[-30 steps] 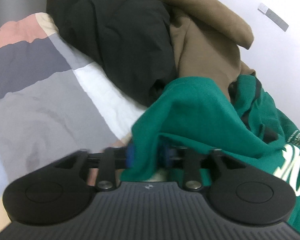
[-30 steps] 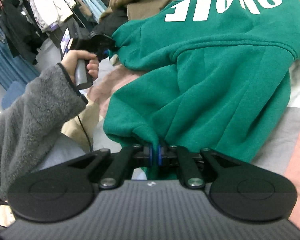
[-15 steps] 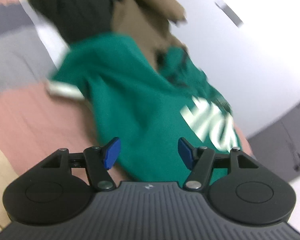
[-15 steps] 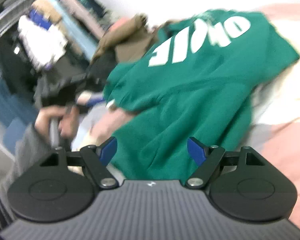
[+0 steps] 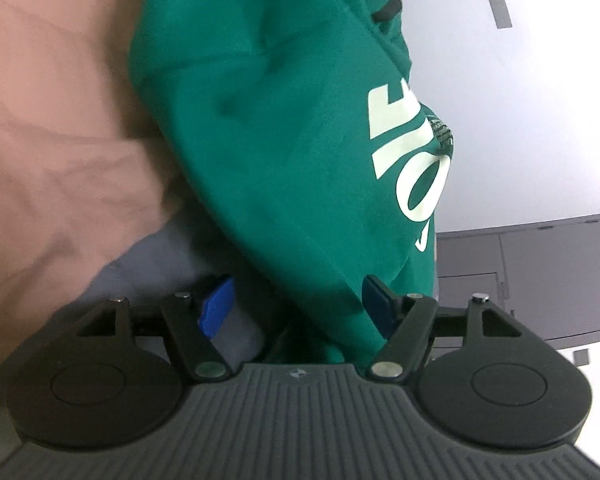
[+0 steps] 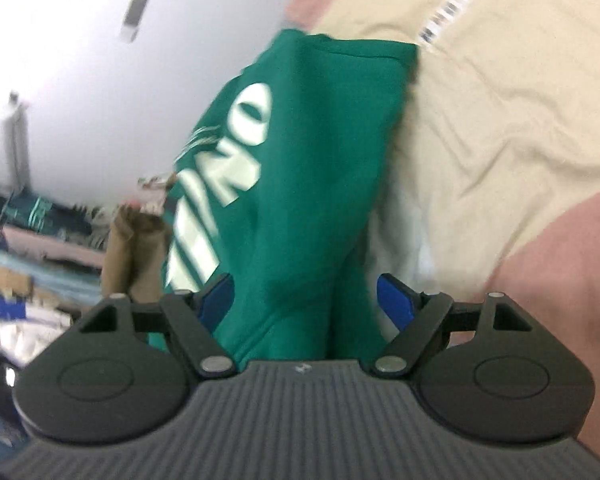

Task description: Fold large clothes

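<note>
One soft green sweatshirt with white lettering is seen between the jaws of two grippers, left and right, both just spread wide, gripping nothing.

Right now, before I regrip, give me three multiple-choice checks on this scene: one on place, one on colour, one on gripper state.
1. What does the green sweatshirt lie on?
A. patchwork bedspread
B. wooden chair
C. tiled floor

2. What colour is the lettering on it?
A. red
B. black
C. white

3. How do the left gripper and right gripper stand?
A. both clamped on cloth
B. both open
C. one open, one shut

Key: 1 A, pink and cream panels show around it; 2 C, pale letters on green; 3 B, blue pads stand wide apart, having just opened, with cloth loose between them.
</note>
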`<action>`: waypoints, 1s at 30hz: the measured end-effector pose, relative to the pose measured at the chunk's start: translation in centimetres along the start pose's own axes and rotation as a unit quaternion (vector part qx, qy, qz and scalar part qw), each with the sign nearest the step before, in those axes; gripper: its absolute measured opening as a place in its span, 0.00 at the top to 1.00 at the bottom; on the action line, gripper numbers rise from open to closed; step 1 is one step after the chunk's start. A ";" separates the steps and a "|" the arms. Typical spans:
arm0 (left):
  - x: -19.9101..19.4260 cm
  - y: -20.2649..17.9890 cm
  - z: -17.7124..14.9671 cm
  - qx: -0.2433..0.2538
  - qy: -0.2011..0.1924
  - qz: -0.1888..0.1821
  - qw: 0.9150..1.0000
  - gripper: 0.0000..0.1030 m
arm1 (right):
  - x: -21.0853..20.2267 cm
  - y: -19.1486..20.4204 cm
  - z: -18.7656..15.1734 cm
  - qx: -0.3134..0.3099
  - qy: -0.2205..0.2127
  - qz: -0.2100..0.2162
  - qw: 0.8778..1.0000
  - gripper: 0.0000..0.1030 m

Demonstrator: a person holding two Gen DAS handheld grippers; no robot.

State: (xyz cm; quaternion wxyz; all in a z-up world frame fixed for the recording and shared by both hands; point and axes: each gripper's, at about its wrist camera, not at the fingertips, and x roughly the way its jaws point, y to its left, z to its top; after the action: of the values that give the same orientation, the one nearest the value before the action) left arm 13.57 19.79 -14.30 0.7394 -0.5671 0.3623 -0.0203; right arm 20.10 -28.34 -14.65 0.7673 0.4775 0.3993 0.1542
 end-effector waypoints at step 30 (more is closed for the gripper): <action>-8.9 -8.0 -0.8 0.260 -0.127 -0.296 0.910 0.94 | -7.8 11.2 -4.3 -0.348 -0.111 0.238 0.900 0.88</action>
State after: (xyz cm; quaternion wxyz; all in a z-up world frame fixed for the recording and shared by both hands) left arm 9.61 20.26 -2.98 0.8605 -0.4337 0.0633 -0.2595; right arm 13.48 -25.00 -2.40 0.8641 0.2755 0.1067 0.4074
